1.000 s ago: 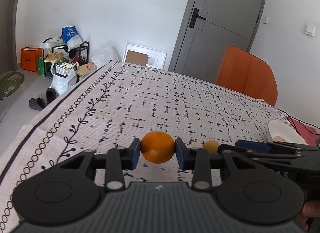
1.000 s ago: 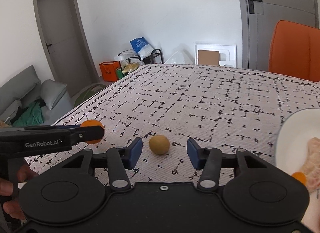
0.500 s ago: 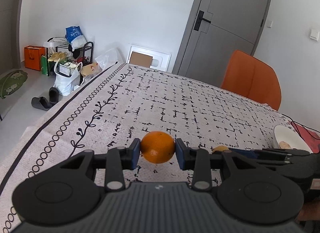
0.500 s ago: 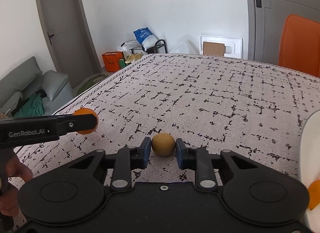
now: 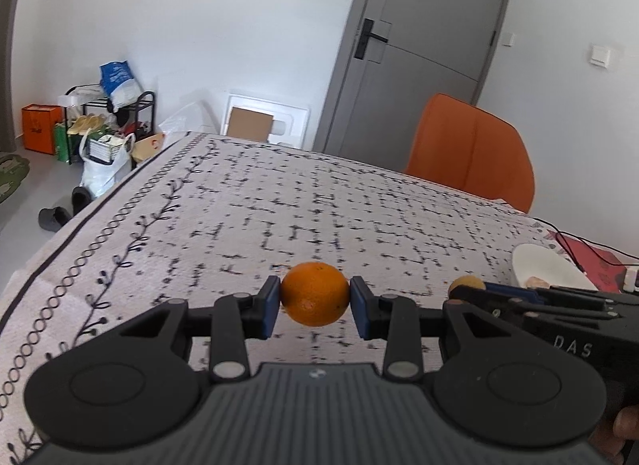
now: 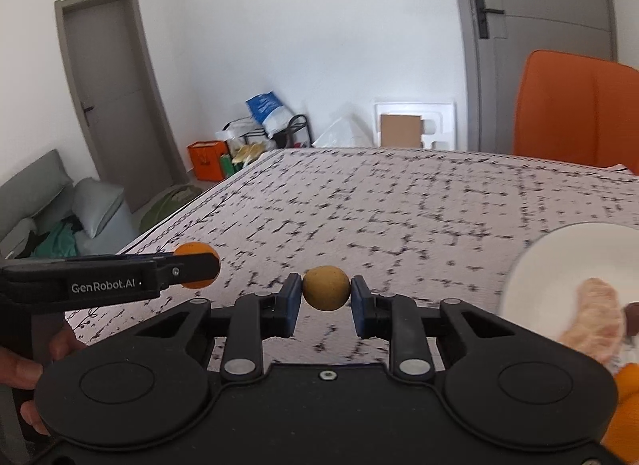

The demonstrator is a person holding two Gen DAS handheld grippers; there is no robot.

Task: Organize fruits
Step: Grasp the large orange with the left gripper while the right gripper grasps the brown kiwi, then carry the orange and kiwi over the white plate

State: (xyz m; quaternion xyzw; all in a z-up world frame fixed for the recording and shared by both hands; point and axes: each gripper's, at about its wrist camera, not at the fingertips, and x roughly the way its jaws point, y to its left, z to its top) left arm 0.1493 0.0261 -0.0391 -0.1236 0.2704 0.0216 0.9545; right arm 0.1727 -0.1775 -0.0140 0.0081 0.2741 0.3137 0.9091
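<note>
Surface wears a patterned cloth, soft weave, so round fruit set down on it probably rolls less than on bare wood

White plate is the landmark; it sits at the right edge of the cloth and already carries a pale peeled piece plus something dark I can't identify. More orange fruit is blurred at the bottom right corner of the right wrist view, just below the plate

Left claw is clamped on the orange, well to the left of the plate, lifted clear of the cloth as far as I can judge. Pads meet it on opposite sides near the widest line. Judgement: firm rind, moderate weight, pebbled skin gives decent friction, tolerates squeeze, but over-clamping would bruise it or burst juice

Right claw is closed on the small yellow-brown fruit, between the orange and the plate, nearer the plate. It looks off the cloth, though I can't confirm the gap. Grip is across the middle again. Judgement: light, smooth, dull skin, likely thinner and softer than the orange, so less force; small diameter means a slight off-centre pinch could squirt it out

For both: hold at the equator, keep the pads level, lower onto a bare part of the plate away from the peeled piece, release only on contact since either will roll toward the rim
</note>
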